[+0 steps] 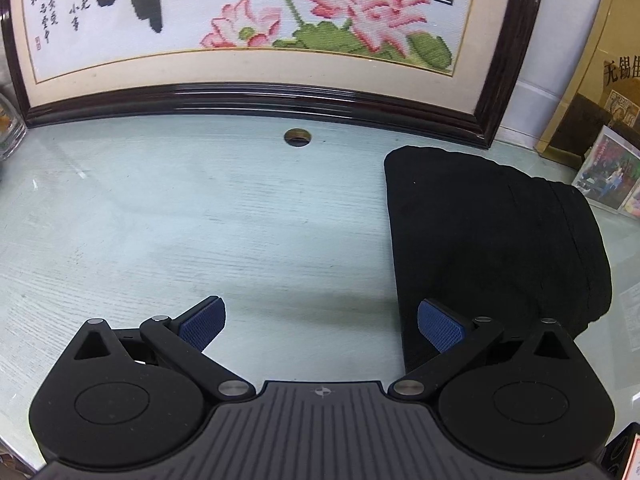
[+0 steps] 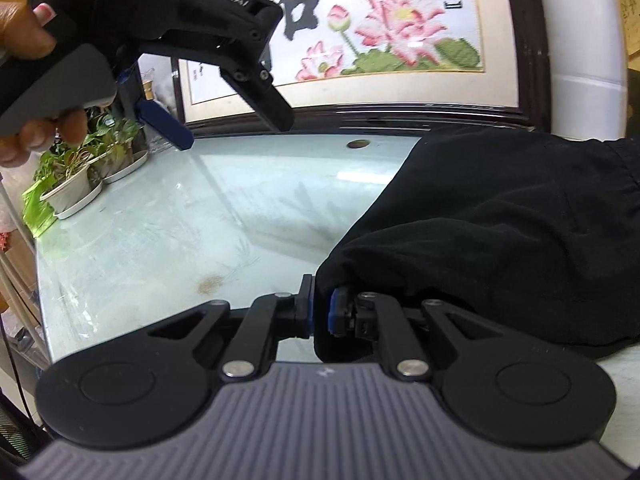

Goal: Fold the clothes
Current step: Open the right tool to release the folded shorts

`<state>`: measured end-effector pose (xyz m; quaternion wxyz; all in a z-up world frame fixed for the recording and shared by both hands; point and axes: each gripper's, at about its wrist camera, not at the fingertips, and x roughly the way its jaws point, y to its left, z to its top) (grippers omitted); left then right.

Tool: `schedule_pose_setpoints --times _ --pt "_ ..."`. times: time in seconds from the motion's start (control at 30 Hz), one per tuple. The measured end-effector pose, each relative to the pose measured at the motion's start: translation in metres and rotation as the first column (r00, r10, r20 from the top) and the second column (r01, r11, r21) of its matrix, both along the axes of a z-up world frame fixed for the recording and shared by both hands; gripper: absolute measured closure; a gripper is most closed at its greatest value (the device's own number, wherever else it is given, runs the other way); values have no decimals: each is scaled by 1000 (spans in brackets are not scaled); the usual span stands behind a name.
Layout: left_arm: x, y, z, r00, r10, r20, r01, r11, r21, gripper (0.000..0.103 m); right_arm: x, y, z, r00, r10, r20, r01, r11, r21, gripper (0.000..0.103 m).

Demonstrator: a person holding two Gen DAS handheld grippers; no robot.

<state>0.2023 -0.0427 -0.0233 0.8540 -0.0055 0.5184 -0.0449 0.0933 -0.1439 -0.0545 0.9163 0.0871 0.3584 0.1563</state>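
Observation:
A black garment (image 1: 492, 240) lies folded on the right part of the pale glass-topped table (image 1: 180, 220). In the right wrist view the black garment (image 2: 500, 220) fills the right side, and my right gripper (image 2: 320, 314) is shut on its near left corner, cloth pinched between the blue pads. My left gripper (image 1: 322, 322) hovers over bare table with its jaws wide apart and nothing between them; its right finger (image 1: 440, 330) overlaps the garment's left edge. The right wrist view shows the left gripper (image 2: 232, 132) high at the upper left, held by a hand (image 2: 24, 36).
A large framed lotus embroidery (image 1: 256, 40) leans along the table's back edge, with a round cable hole (image 1: 297, 137) before it. Potted plants (image 2: 80, 172) stand at the far left, a glass jar (image 1: 10, 132) too. Boxes and photo cards (image 1: 600, 160) crowd the back right.

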Motion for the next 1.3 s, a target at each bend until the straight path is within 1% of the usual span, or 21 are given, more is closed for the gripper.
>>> schedule_pose_setpoints --times 0.17,0.37,0.63,0.7,0.73,0.77,0.8,0.87,1.03,1.13,1.2,1.23,1.3 --pt "-3 11 1 1000 23 -5 -23 1000 -1 0 -1 17 -1 999 39 -9 -39 999 7 92" --pt "-7 24 -3 999 43 -15 -42 999 6 0 -11 48 1 994 111 -13 -111 994 21 92" --pt "-14 36 -6 999 46 -18 -46 999 18 0 -25 71 3 986 165 -29 -164 986 34 92" --pt "-16 39 -5 999 48 -20 -48 999 22 0 -30 73 4 983 178 -37 -176 983 46 84" --pt "-16 40 -5 999 48 -21 -47 999 23 0 -33 74 6 981 188 -36 -187 982 42 83" --pt "-16 42 -5 999 48 -21 -48 999 22 0 -37 74 8 979 198 -35 -197 980 34 79" --pt "-17 43 -6 999 48 -22 -48 999 20 0 -40 75 10 975 215 -47 -214 976 28 70" --pt "-16 46 -6 998 51 -24 -51 999 13 0 -48 73 15 969 242 -56 -240 970 42 58" --pt "-14 55 -8 997 66 -27 -66 998 2 0 -67 71 31 952 305 -34 -304 952 11 57" --pt "-14 60 -8 997 75 -27 -75 997 -1 0 -70 58 49 963 268 39 -269 963 -1 57" --pt "-13 64 -9 996 83 -27 -83 997 -2 0 -65 46 59 976 200 89 -198 980 -27 57" --pt "-13 66 -9 996 86 -29 -87 996 -4 0 -62 40 61 981 162 104 -158 986 -46 57" --pt "-13 68 -9 995 93 -32 -93 996 -5 0 -50 29 58 991 90 94 -80 992 -102 57"
